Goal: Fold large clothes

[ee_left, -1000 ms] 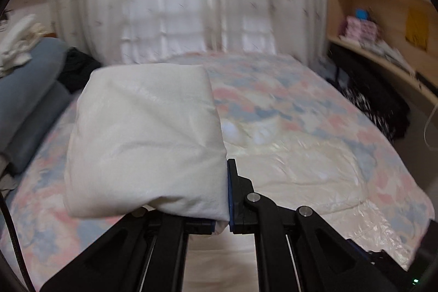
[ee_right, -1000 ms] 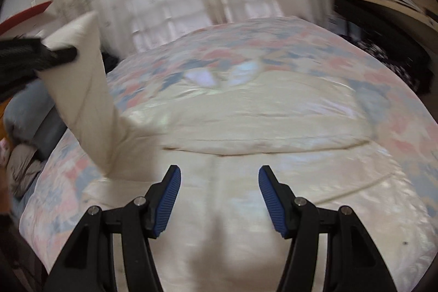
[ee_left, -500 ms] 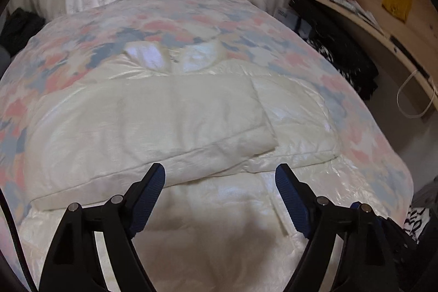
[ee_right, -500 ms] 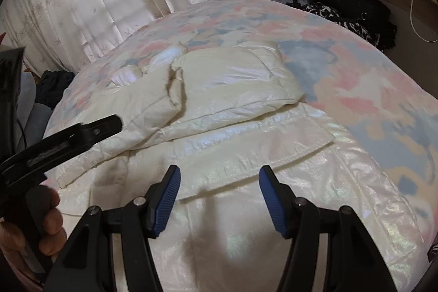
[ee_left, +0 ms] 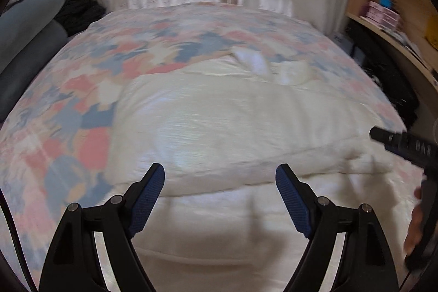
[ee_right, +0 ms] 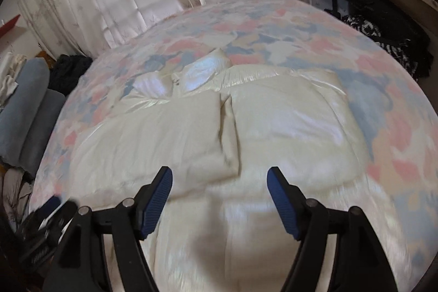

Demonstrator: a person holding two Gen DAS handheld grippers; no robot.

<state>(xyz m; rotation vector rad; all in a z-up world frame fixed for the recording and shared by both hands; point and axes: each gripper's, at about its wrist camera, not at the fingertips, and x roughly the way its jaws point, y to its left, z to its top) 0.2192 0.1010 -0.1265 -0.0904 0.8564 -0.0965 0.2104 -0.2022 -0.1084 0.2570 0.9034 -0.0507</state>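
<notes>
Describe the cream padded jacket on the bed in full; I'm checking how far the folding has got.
The cream jacket is puffy and quilted, with a shiny, slightly pearly shell. It lies flat on the floral bedspread, collar toward the curtains. Both sleeves are folded in across the chest; their ends meet near the middle. The lower body is still unfolded, spread toward the grippers. Neither the left gripper nor the right gripper holds it; the right's jaws are opening with nothing gripped.
</notes>
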